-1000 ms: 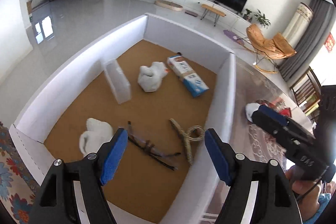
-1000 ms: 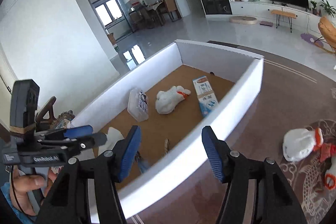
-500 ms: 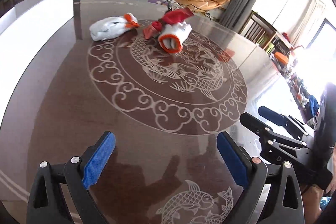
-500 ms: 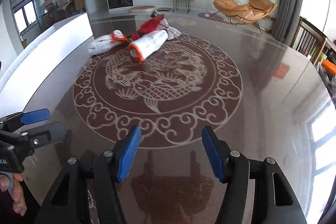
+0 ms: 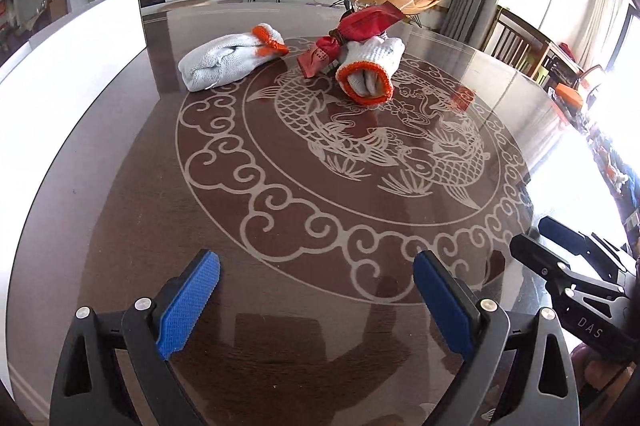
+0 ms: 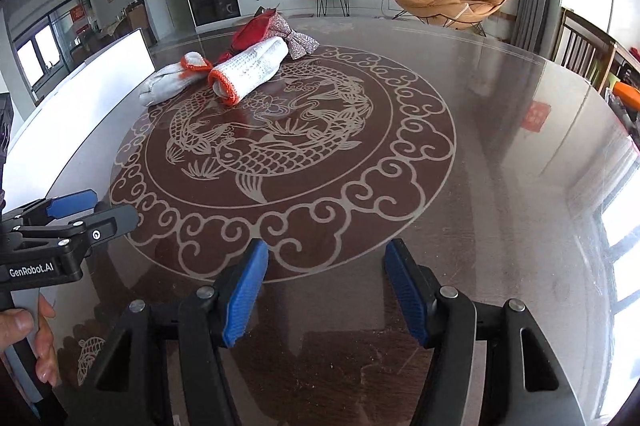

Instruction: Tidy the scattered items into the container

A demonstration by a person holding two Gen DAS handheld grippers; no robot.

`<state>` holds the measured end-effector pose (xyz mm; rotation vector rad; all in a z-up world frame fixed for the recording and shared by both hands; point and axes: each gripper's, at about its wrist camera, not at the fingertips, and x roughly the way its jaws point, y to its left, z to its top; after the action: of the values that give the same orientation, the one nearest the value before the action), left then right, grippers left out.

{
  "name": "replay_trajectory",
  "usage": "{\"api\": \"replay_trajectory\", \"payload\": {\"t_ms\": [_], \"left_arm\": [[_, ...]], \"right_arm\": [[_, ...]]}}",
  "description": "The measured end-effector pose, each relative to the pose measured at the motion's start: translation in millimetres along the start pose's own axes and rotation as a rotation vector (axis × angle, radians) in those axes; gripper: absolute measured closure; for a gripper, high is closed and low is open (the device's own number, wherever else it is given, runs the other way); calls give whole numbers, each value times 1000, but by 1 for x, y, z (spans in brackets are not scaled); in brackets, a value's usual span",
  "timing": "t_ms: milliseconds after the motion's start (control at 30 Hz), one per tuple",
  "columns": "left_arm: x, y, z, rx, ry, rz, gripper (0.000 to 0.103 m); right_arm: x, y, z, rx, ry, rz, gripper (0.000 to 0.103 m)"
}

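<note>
Two rolled white work gloves with orange cuffs lie at the far side of the round table: one (image 5: 230, 60) (image 6: 170, 83) nearer the white box, the other (image 5: 370, 68) (image 6: 252, 70) beside it. A red packet (image 5: 360, 26) (image 6: 254, 32) and a sequined bow (image 6: 299, 41) lie just behind them. The white-walled container (image 5: 80, 66) (image 6: 84, 86) stands at the left. My left gripper (image 5: 316, 300) is open and empty, low over the near table. My right gripper (image 6: 326, 292) is open and empty, also near the front edge. Each gripper shows in the other's view (image 5: 576, 266) (image 6: 72, 214).
The dark brown table (image 5: 320, 226) has a pale fish and cloud pattern. A wooden chair (image 6: 584, 46) stands at the table's right side. An orange lounge chair (image 6: 452, 0) and a TV stand are far behind on the floor.
Both grippers have swung from over the white box to face the table's middle and the gloves. Over the last half second both views shifted slightly closer. Both stay open.
</note>
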<state>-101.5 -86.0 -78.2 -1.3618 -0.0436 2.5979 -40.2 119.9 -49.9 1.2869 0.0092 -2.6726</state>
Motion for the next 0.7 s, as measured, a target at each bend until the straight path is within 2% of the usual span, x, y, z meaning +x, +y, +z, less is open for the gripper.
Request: {"api": "replay_trajectory", "payload": {"t_ms": [100,233,400,700], "left_arm": [[-1,-3,-4,25,-13,13,4],[1,-4,-3,31,-1,5,0],[6,-15,-4,88,27,76,0],[6,-15,-5,90,27,79,0]], "right_arm": [[2,2,1,-6,4,2,38],[7,15,2,-63,21,-54,34],[7,13,2,-53,23,-36,32],[7,12,2,-55,23,-37,32]]}}
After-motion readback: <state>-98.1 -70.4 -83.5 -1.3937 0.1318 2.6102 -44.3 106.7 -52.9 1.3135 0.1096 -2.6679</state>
